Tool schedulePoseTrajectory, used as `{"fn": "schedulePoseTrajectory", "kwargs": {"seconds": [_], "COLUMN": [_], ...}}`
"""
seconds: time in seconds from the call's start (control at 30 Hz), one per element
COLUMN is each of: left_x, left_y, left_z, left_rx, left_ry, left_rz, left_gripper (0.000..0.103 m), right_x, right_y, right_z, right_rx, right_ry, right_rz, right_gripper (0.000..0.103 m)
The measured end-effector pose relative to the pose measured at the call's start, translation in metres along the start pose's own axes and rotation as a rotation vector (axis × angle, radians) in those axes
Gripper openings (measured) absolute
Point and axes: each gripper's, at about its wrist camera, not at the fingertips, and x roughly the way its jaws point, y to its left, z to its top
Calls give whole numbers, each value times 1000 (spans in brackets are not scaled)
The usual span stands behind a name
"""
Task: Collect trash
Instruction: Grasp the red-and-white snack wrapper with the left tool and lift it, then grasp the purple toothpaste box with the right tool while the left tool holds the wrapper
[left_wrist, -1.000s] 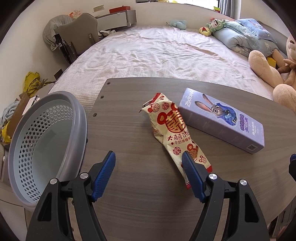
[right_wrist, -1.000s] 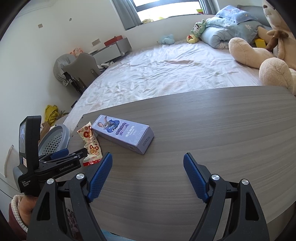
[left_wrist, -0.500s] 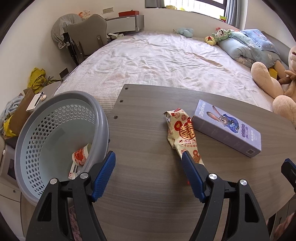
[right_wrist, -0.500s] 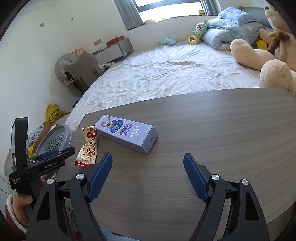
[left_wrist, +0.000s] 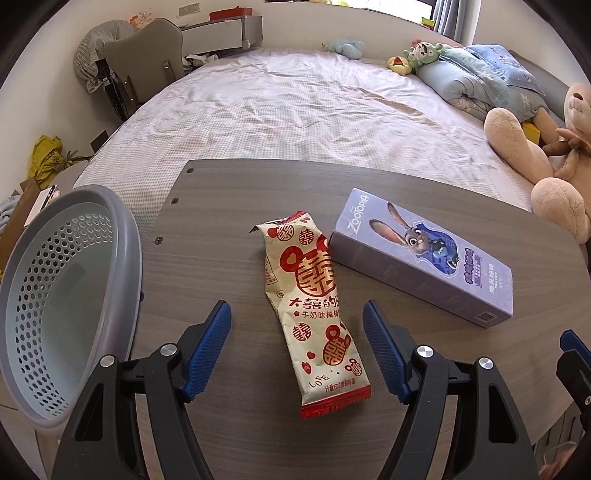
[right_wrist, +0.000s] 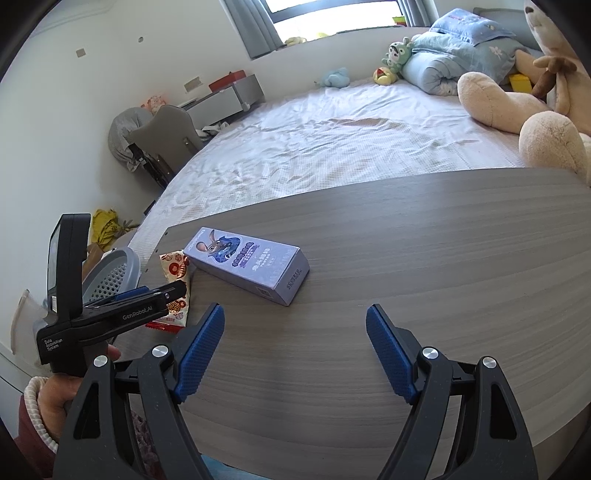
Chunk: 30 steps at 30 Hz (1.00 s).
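1. So, from the left wrist view, your left gripper (left_wrist: 297, 352) stood spread wide and held nothing, its blue pads either side of the snack wrapper (left_wrist: 314, 306), which lay flat on the table (left_wrist: 221, 206). The wrapper touched the near-left end of the purple box (left_wrist: 421, 254). The grey basket (left_wrist: 74, 295) sat off the table's edge, well to the left of the box; the part of its inside that showed held no trash.
2. From the right wrist view, your right gripper (right_wrist: 295, 349) was also spread and empty, hovering over bare table nearer to you than the box (right_wrist: 251, 264). Your left gripper (right_wrist: 147, 299) reached over the wrapper (right_wrist: 177, 280).
3. Judging by this, both wrapper and box were left to collect.
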Motion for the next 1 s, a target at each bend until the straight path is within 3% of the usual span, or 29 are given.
{"fn": "schedulePoseTrajectory", "kwargs": {"seconds": [0.1, 0.27, 0.33, 0.67, 1.0], "left_x": [2, 5, 6, -13, -42], "left_y": [-1, -3, -3, 9, 33], "left_z": [0, 1, 0, -11, -12], "left_rx": [6, 16, 15, 5, -47], "left_ry": [2, 14, 21, 0, -44], "left_rz": [0, -25, -34, -48, -45], "left_gripper": [70, 43, 37, 36, 36], "right_x": [2, 5, 5, 15, 60], "right_y": [-2, -1, -1, 7, 35], "right_z": [0, 1, 1, 9, 37], "right_rx": [6, 3, 2, -60, -336], "right_ry": [4, 10, 10, 19, 101], "right_rz": [-1, -2, -2, -3, 50], "right_gripper": [78, 78, 78, 78, 82]}}
